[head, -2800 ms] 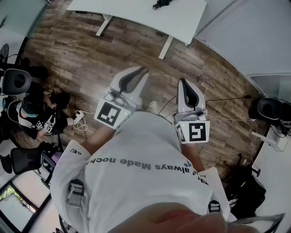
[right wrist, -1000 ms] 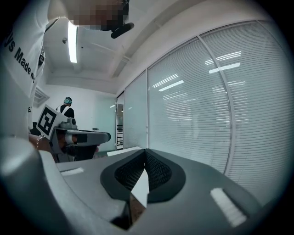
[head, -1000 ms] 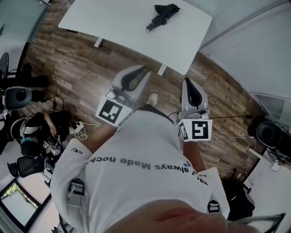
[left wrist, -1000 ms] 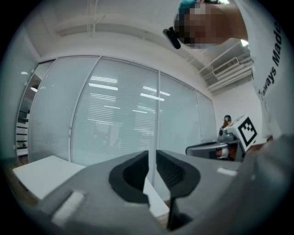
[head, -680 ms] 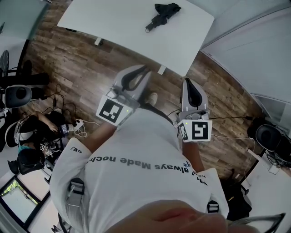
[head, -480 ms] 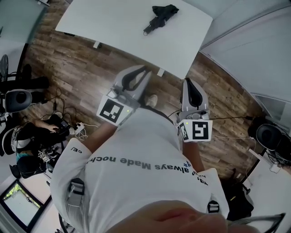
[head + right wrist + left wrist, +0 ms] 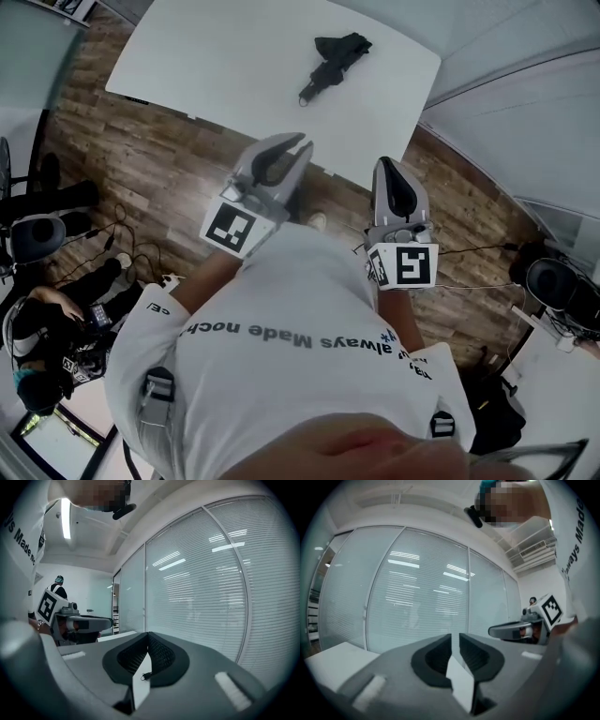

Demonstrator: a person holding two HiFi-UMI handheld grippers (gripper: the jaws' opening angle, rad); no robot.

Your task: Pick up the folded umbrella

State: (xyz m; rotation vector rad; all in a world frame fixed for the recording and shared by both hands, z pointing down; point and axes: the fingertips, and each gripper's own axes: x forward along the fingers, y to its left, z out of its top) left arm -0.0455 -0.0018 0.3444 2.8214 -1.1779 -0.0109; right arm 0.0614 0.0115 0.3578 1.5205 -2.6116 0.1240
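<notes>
A black folded umbrella (image 7: 333, 64) lay on a white table (image 7: 216, 66), seen from overhead. It rested on the tabletop's right half, toward the table's far side, with bare white surface all round it. It was short and compact. Its cloth was bunched into a loose, crumpled bundle at the end nearer the table's far right corner. From that bundle a slimmer dark part ran diagonally back toward the table's near edge. Nothing touched it.

The person stood short of the table's near edge, over a wood-plank floor (image 7: 122, 159), in a white shirt (image 7: 291, 337), with both tools held out level toward the table. The left gripper (image 7: 302, 142) reached about to the near edge, and the right gripper (image 7: 382, 161) lay just beside the same edge, further to the right. Both were well apart from the umbrella.

In its own view, the left gripper (image 7: 455, 637) had its jaws drawn together to a thin slit, with nothing between them. The right gripper (image 7: 148, 634) had its jaws meeting at the tips, also empty. Beyond each stood a glass wall with slatted blinds (image 7: 206, 588).
</notes>
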